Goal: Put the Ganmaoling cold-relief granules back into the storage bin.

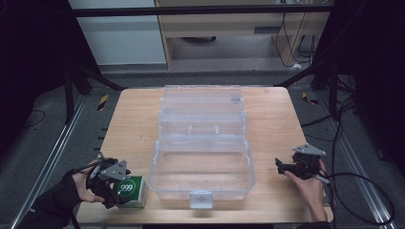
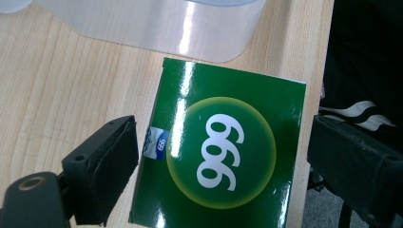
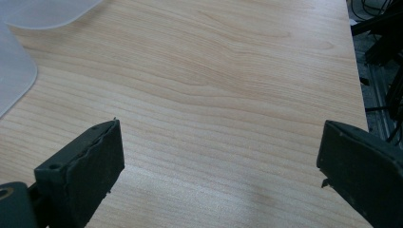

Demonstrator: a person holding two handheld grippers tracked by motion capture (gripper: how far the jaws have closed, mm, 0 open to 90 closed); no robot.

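left gripper: mine, [image 1: 116, 183] at the near-left corner of the table, over the green box; in its own view the point between my tips sits at [image 2: 221, 156]
left jaws: spread wide, one either side of the box, gap visible between each pad and the box edges, not pressing on it
green box: [image 2: 223, 152] flat on the wood, white "999" in a yellow-green circle facing up, small blue-white sticker on one edge; from above [image 1: 133, 190] it lies just beside the near-left corner of the clear case
box vs case: in the left gripper view the case's rounded corner is just past the box's far edge; touching or not, can't tell
clear case: [image 1: 203, 138] transparent plastic, lid swung open toward the far side, middle of the table, latch tab at the near edge
right gripper: mine, [image 1: 282, 167] near-right part of the table, well apart from the box, near the case's right side
right jaws: wide apart, [image 3: 221, 156] nothing between them, bare wood below
table: [image 1: 138, 114] light wood grain
left hand: dark sleeve, coming in bottom-left
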